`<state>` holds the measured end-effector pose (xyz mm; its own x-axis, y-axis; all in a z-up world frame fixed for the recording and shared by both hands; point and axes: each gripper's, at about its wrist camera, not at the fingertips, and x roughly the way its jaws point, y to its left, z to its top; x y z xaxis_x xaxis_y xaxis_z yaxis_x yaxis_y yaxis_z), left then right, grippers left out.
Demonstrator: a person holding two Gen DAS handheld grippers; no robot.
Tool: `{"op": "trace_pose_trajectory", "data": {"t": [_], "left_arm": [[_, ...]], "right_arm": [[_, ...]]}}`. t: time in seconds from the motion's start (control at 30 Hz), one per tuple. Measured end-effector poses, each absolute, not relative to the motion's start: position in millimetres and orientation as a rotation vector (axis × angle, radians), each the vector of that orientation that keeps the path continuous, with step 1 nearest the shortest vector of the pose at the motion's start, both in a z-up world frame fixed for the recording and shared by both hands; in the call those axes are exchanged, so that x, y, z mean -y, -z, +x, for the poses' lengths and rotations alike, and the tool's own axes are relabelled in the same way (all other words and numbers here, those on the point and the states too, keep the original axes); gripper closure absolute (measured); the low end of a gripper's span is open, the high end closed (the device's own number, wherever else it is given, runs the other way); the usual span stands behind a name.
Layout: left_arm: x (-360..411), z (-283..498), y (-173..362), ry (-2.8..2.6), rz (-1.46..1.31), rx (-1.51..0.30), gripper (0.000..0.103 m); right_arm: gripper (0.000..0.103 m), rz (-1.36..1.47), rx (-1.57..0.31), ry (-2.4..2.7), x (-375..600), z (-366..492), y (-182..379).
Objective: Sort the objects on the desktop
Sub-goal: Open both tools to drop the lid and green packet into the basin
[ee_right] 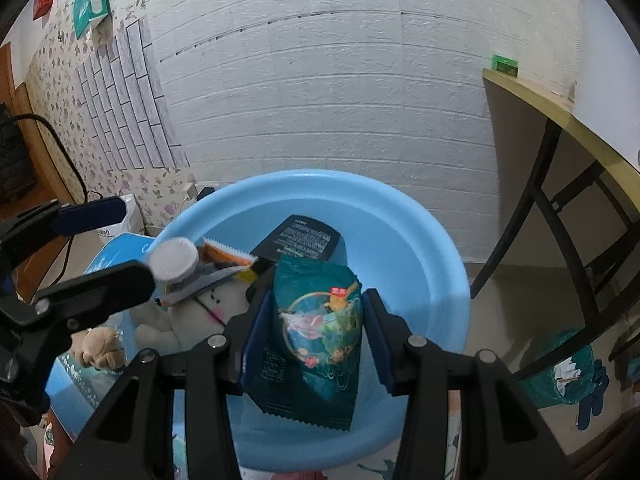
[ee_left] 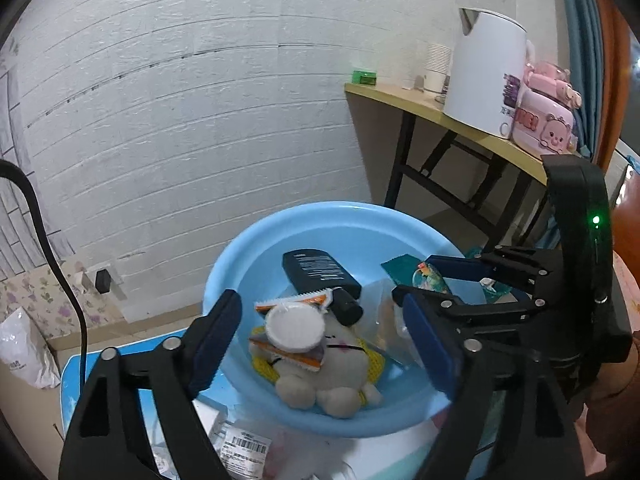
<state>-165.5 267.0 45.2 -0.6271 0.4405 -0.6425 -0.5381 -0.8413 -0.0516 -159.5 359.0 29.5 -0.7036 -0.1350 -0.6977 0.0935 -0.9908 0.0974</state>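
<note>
Right wrist: right claw [ee_right: 316,340] pinches teal packet [ee_right: 316,336] over basin [ee_right: 432,248]; left claw [ee_left: 320,344] gapes empty. Risk: claws may collide above it.

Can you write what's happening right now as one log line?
left gripper: open, empty | right gripper: shut on teal snack packet | above: blue basin

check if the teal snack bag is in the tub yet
Not yet: the right gripper holds the teal snack bag above the blue tub.
</note>
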Motion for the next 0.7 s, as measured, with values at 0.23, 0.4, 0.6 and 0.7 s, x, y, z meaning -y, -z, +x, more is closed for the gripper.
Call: {"op": "trace_pose_trajectory", "data": {"t": [0.23,0.4,0.6,0.7], "left_arm": [[-247,-170,-48,-2.484,-0.923,-0.174,0.008],[-229,-166,-47,-2.512,-0.971,-0.151,0.003],[-216,-154,-39,-2.529,-1.055,-0.155,0.003],[-211,-151,-32,-2.54,-1.145,-0.166,0.003]], "right_arm": [[0.029,1.116,0.12,2.808,-358,-161,-33],[0.025,1.08,0.124,2.811,-354,-151,-40],[0.025,1.069,0.127,2.831,-353,-133,-45],[0.025,1.097,0.144,2.832,-352,-127,-42]]}}
